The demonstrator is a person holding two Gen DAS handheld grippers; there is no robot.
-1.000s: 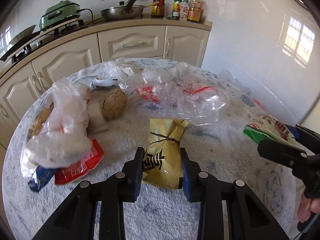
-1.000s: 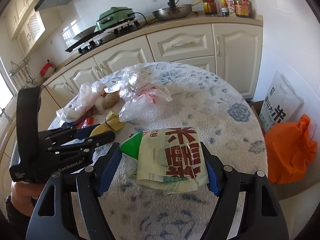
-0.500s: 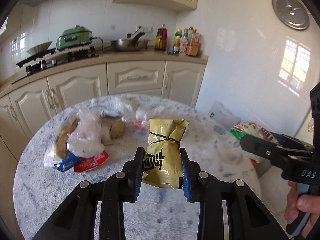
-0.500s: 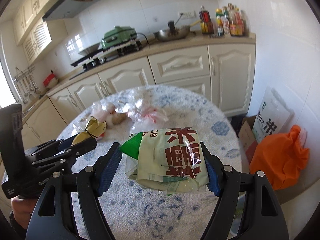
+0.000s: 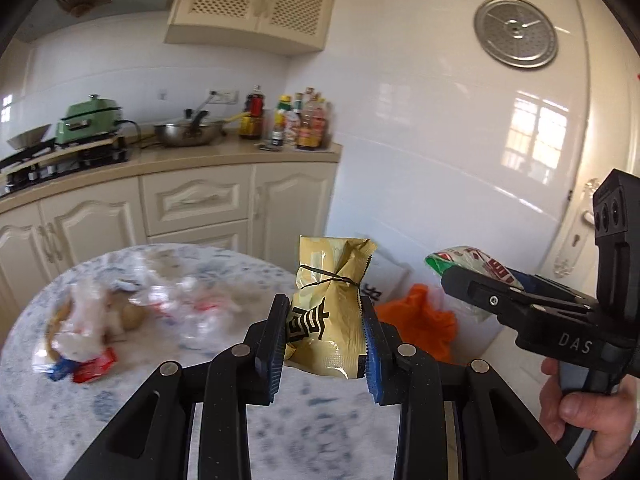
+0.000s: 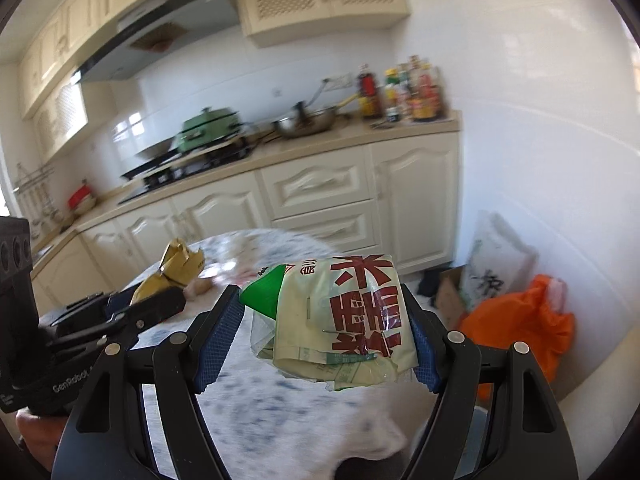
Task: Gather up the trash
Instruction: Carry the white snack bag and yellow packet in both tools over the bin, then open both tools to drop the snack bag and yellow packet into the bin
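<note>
The gold packet point(image 5: 328, 312) was pinched between the two fingers of the left gripper point(image 5: 325, 342). The green and white bag point(image 6: 340, 316) was squeezed tight by the right gripper point(image 6: 326, 338). A second before, both pieces of trash had been held low, just over the round table point(image 5: 120, 412). Now both had been lifted up high, and more of the kitchen wall and cupboards could be seen behind them. The table had dropped lower in both views, and its far edge looked blurry.

More trash was left on the table near its left edge: a pile of clear plastic bags point(image 5: 188, 304) and a red and blue wrapper point(image 5: 86, 368). An orange bag point(image 6: 524, 328) was seen on the floor past the table's right edge, by the white wall.

It seemed that the picking-up part was done for these two pieces. They were probably being carried toward the orange bag, but that could not be told for sure. The rest of the pile would need another trip.
</note>
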